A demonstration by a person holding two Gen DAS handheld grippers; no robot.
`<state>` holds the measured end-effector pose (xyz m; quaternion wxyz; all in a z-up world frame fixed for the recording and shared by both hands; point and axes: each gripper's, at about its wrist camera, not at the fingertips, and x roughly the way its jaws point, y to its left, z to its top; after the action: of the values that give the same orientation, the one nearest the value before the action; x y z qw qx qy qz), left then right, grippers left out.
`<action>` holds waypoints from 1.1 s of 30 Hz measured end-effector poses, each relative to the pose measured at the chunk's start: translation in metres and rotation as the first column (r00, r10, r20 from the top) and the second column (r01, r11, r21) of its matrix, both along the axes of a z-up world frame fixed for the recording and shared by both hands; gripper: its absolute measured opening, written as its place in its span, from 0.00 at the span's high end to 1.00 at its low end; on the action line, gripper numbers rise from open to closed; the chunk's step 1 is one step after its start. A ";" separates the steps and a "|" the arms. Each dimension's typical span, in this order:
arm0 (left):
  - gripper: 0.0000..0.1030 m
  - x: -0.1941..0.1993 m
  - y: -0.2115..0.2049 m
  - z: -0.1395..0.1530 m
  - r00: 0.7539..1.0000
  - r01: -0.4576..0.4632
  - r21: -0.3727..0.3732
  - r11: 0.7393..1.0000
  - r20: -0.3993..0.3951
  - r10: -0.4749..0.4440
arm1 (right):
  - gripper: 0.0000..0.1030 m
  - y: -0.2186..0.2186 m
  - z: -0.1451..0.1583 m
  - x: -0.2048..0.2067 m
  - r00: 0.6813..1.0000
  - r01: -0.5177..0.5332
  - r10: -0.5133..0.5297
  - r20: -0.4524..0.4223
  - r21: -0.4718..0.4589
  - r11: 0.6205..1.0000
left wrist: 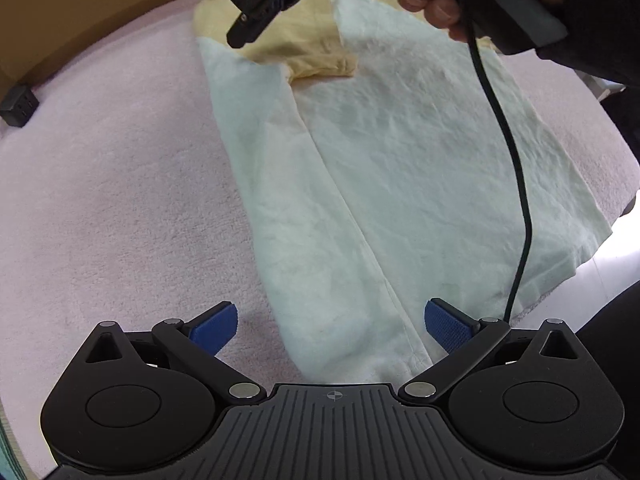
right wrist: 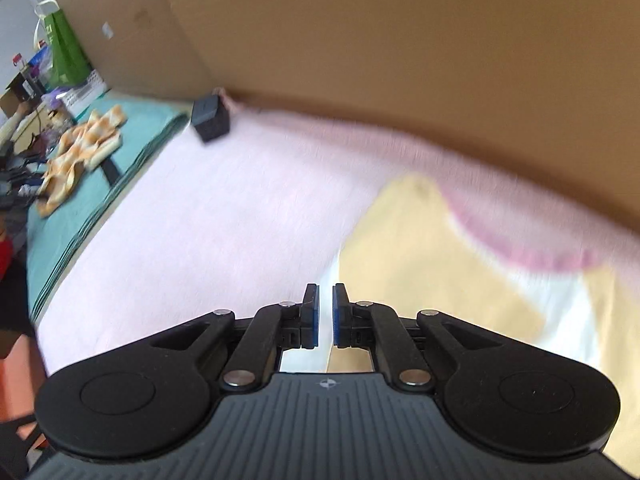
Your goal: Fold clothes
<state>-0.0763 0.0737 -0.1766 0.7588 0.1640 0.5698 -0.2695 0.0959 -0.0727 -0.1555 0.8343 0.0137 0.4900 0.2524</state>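
The pale cream garment [left wrist: 384, 184] lies spread on the pink towel-covered surface [left wrist: 112, 184], filling the middle of the left wrist view, a yellow part [left wrist: 304, 40] at upper centre. The left gripper [left wrist: 331, 326] is splayed wide, holding nothing. The right gripper [right wrist: 326, 316] is nearly clenched with nothing between its pads, above the garment's edge.

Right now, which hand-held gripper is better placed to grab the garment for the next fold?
Probably left: the left hand-held gripper stands open right over the pale garment's near end. The right hand-held gripper is nearly shut, empty, above its yellow end.
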 end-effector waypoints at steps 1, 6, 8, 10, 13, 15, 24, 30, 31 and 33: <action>0.00 -0.002 -0.004 -0.006 1.000 0.022 0.009 1.000 -0.022 -0.021 | 0.94 -0.003 -0.005 -0.006 1.000 0.003 -0.003 -0.011 -0.008 1.000; 0.00 -0.023 -0.017 -0.009 0.990 0.138 0.037 0.990 -0.040 -0.137 | 0.92 -0.022 -0.012 -0.015 0.997 0.079 -0.079 -0.008 -0.009 0.997; 0.00 -0.026 -0.011 0.001 0.990 0.135 0.014 0.991 -0.043 -0.135 | 0.88 -0.030 -0.004 -0.021 0.993 0.118 -0.118 -0.001 0.010 0.993; 0.00 -0.026 -0.003 0.015 0.992 0.120 0.000 0.993 -0.025 -0.120 | 0.86 -0.025 0.003 -0.031 0.998 0.063 -0.063 -0.007 0.057 0.996; 0.00 -0.011 0.015 0.043 0.998 0.068 -0.021 0.997 0.015 -0.067 | 0.85 -0.006 0.008 -0.050 0.998 -0.064 0.065 -0.011 0.079 0.995; 0.00 0.005 0.025 0.061 0.998 0.034 -0.024 0.999 0.051 -0.033 | 0.81 0.006 0.008 -0.063 0.990 -0.140 0.141 -0.010 0.075 0.987; 0.00 0.118 0.031 0.102 0.969 -0.140 0.000 0.990 0.204 0.137 | 0.71 0.027 -0.008 -0.134 0.912 -0.398 0.402 -0.079 0.062 0.915; 0.00 0.150 -0.009 0.083 0.976 -0.127 -0.014 0.992 0.176 0.127 | 0.62 0.039 0.015 -0.174 0.796 -0.602 0.600 -0.076 -0.011 0.798; 0.00 0.152 -0.014 0.078 0.978 -0.125 -0.015 0.992 0.169 0.125 | 0.62 0.037 0.022 -0.168 0.820 -0.570 0.571 -0.047 0.023 0.821; 0.00 0.155 -0.023 0.071 0.980 -0.123 -0.014 0.992 0.158 0.124 | 0.62 0.039 0.030 -0.155 0.856 -0.516 0.516 0.002 0.055 0.855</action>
<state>0.0789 0.0502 -0.1057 0.8174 0.1476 0.5160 -0.2094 -0.0593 -0.0335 -0.1260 0.7323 -0.0944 0.4742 0.4795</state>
